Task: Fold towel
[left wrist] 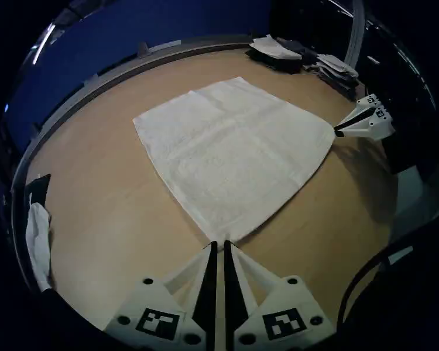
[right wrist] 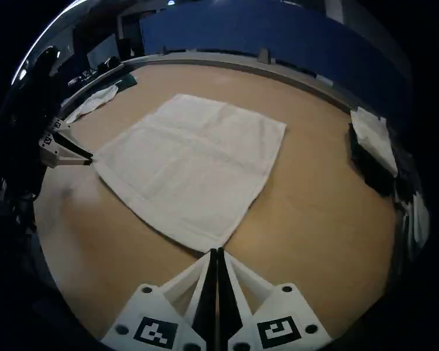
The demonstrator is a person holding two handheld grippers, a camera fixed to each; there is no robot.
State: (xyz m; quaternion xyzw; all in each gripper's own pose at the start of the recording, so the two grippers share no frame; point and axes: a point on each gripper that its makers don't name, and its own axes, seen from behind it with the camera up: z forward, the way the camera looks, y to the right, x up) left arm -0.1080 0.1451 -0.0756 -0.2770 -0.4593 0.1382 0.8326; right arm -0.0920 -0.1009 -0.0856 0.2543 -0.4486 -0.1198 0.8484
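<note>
The towel point(left wrist: 231, 152) lies spread flat on the wooden bench point(left wrist: 114, 216), a pale rectangle with faint crease lines crossing it. The left claw point(left wrist: 219, 245) is at one corner of the towel, its fingers pressed almost together and pinching the tip of that corner between them. The right claw point(right wrist: 215, 253) is at the next corner along the same hemmed edge, its fingers likewise drawn together on the corner's tip. Both pinched corners sit low, close to the bench top, and the towel's other two corners lie flat. Well beyond the towel's far edge sits a pile of folded cloths point(left wrist: 278, 50), dark and white. A loose white cloth point(left wrist: 38, 234) lies well apart from the towel near the bench rim. A blue wall point(left wrist: 131, 29) runs behind the bench, past the towel's far side.
</note>
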